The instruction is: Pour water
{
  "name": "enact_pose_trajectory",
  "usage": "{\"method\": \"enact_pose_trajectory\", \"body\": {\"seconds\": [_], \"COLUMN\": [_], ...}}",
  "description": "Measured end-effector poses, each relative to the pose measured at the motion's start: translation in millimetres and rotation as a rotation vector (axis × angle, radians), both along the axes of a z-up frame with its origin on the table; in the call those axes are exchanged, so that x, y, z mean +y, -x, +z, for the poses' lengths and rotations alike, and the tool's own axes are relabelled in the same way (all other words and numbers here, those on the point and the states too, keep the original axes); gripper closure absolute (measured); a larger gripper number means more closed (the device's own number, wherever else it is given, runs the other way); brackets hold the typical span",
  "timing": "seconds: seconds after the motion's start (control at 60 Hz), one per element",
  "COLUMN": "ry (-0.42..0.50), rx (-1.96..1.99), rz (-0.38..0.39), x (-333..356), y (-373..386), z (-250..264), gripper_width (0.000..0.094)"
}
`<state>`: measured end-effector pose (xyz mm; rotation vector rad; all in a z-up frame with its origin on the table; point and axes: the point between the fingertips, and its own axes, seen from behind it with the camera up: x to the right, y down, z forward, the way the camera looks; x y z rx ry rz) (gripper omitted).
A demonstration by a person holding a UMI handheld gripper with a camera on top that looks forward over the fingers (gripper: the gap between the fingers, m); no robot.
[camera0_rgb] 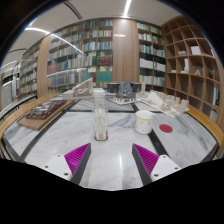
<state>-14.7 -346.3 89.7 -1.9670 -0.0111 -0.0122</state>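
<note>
A tall clear plastic bottle point(100, 114) with a white cap stands upright on the white marble table point(110, 160), beyond my fingers and slightly left of the middle. A white cup point(144, 122) stands to its right, also beyond the fingers. My gripper point(111, 160) is open and empty, its magenta pads point(77, 156) spread wide over bare tabletop, short of both objects.
A red disc point(166, 128) lies on the table right of the cup. Books and papers point(45, 112) lie at the far left, more items point(160, 103) at the far right. Bookshelves point(95, 50) line the back wall.
</note>
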Motion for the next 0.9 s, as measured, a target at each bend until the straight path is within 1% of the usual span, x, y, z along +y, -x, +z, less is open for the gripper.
{"method": "enact_pose_trajectory", "body": {"seconds": [0.133,0.233,0.317,0.383,0.433,0.483,0.55,0.617,0.633,0.667,0.75,0.833,0.9], "ry": [-0.055,-0.092,-0.096,-0.100,-0.110,-0.126,-0.142,-0.157,-0.161,-0.168,-0.192,-0.235,-0.270], "rx": [0.010,0.018,0.036,0.039,0.030,0.023,0.019,0.028,0.030,0.031,0.047,0.144,0.296], "rz": [0.034,0.022,0.010,0.009,0.022,0.038,0.057,0.060,0.064,0.076,0.106,0.131,0.145], "x": [79.9,135.7,170.5,189.3,199.9,204.3,207.6,207.1,206.6,205.9,203.0,200.0,197.2], "y": [33.9,42.3,43.8,46.2,48.0,49.8,51.4,50.0,52.2,53.4,58.2,63.4,61.4], "z": [0.1,-1.7,-9.8,-15.2,-19.1,-18.3,-16.6,-13.1,-11.7,-8.5,6.3,40.3,76.8], "gripper_width": [0.0094,0.0135,0.0146,0.0182,0.0258,0.0400,0.0434,0.0481,0.0505,0.0524,0.0528,0.0528,0.0528]}}
